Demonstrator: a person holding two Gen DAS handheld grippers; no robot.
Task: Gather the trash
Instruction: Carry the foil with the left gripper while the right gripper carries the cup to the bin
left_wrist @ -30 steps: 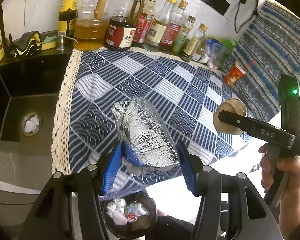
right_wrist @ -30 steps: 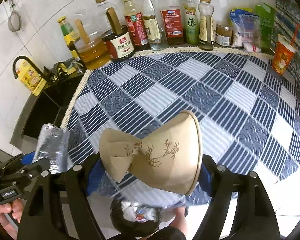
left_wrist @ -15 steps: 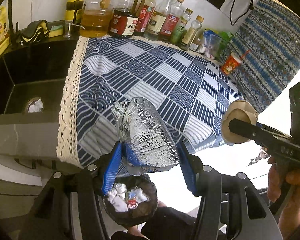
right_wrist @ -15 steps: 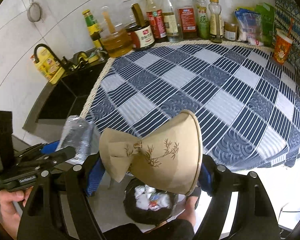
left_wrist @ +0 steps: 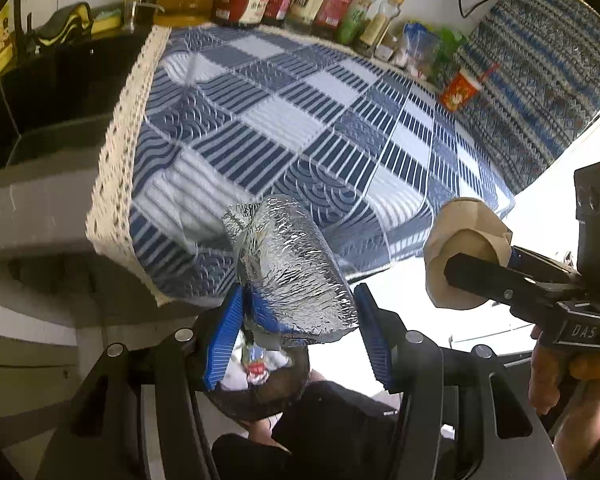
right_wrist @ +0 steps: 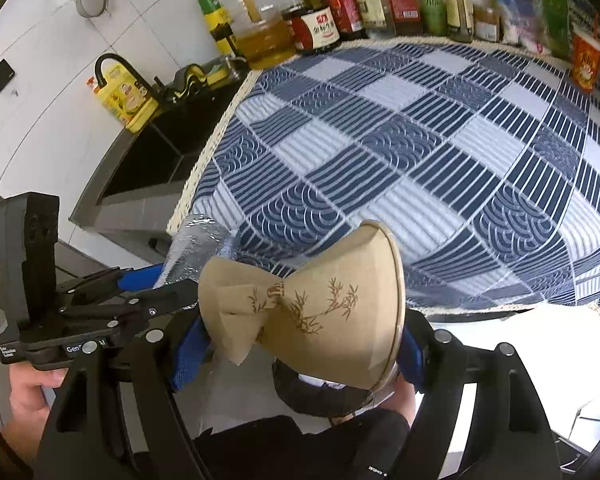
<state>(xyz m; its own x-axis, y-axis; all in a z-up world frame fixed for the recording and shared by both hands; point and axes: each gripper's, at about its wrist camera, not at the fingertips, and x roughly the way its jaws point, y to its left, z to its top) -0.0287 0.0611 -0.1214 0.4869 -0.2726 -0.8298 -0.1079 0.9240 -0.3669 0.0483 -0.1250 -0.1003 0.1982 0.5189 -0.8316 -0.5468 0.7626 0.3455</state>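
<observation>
The left gripper (left_wrist: 300, 332) is pinching a crumpled silver foil container (left_wrist: 292, 272) between its blue pads, and the right gripper (right_wrist: 300, 356) is clamping a crushed brown paper bowl with a bamboo print (right_wrist: 312, 312) at its wide rim. Both pieces of trash are hanging past the front edge of the bench, which is covered by a blue-and-white checked cloth (left_wrist: 284, 120), and a black trash bin already holding white crumpled paper (left_wrist: 260, 376) is sitting on the floor just below, partly hidden behind the foil and the gripper bodies.

The step in hand is probably the drop. To do it well, each gripper should be centring its load over the bin mouth before letting go, because the foil and the flared bowl are light and wide and could be glancing off the rim. Only a sliver of the bin is showing under the bowl in the right wrist view, so lining up by the left wrist view looks safer. Releasing one piece at a time would be keeping the two from colliding.

Compared with a second ago, both loads are sitting farther back from the bench: the cloth's hanging front edge is now showing beyond them, and the bin is appearing larger and closer under the grippers, while neither grip is looking any different.
</observation>
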